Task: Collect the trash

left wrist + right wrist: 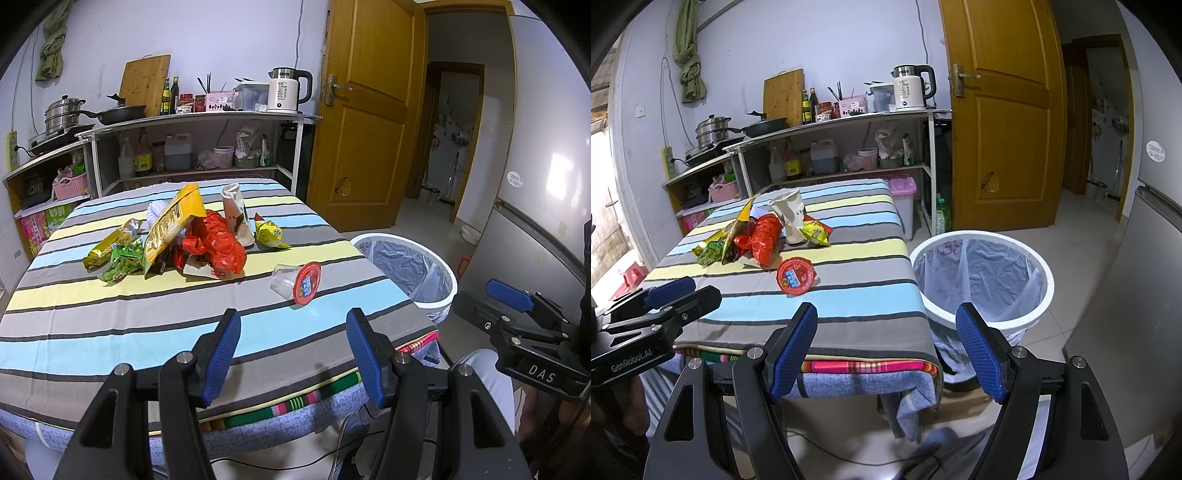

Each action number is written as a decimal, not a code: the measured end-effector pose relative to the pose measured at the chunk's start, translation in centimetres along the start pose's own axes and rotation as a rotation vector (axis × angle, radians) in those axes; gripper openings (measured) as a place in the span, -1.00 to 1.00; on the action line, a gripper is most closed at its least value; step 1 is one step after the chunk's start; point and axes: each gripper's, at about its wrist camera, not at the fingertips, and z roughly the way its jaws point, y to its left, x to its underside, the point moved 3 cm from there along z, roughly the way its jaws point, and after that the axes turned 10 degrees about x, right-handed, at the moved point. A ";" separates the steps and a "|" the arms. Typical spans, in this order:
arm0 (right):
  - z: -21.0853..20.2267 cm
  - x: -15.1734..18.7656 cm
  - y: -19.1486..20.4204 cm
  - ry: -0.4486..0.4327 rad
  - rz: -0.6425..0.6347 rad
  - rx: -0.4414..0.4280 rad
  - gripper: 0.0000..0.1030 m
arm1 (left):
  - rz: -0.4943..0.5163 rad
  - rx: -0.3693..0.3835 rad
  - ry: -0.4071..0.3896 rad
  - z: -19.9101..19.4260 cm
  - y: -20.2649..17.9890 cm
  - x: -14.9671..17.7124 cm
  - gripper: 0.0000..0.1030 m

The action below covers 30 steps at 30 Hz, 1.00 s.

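Clear cup [291, 282] — red lid, tipped over

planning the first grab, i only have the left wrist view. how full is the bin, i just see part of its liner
Observer: The right wrist view looks into the trash bin: only the crumpled liner shows, no trash inside.
Operator: ok and is the right gripper holding anything
Observer: No, the right gripper is open and empty, held off the table's near edge.
Operator: that cup with the red lid, which way does it face from there
Observer: The plastic cup lies on its side, its red lid turned toward the right gripper, apart from the wrapper pile.
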 end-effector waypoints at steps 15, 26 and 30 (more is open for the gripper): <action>0.3 0.2 0.4 0.004 -0.003 -0.003 0.51 | 0.000 -0.001 0.000 0.0 0.0 -0.1 0.19; 0.2 0.2 0.4 0.007 -0.003 -0.003 0.51 | 0.001 -0.001 -0.001 -0.1 0.0 -0.1 0.19; 0.2 0.2 0.3 0.007 -0.003 -0.003 0.51 | 0.001 0.000 -0.002 -0.1 0.0 -0.1 0.19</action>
